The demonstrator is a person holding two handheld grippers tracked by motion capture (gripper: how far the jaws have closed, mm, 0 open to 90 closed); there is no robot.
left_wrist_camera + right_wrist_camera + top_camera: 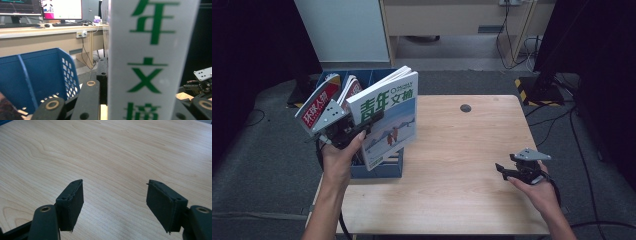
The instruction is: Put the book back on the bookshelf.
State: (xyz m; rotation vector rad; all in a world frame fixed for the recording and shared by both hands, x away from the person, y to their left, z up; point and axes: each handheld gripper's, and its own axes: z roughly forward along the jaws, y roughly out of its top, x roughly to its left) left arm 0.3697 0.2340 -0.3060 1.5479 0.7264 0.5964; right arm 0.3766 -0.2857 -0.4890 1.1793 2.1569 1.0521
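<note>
Your left gripper clamped on the white magazine, held upright above the blue file box at the table's left edge, your right gripper spread wide, holding nothing, low over bare wood near the right edge

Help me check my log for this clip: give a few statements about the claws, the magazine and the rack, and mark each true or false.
1. The left claw is shut on the white magazine with green lettering. True.
2. The magazine lies flat on the light wooden table. False: it is held up in the air, above the blue plastic file rack.
3. The right claw is open and holds nothing. True.
4. The right claw grips a red-covered magazine. False: that one stands in the rack at the table's left edge.
5. The rack sits at the table's right edge. False: it is at the left.
</note>
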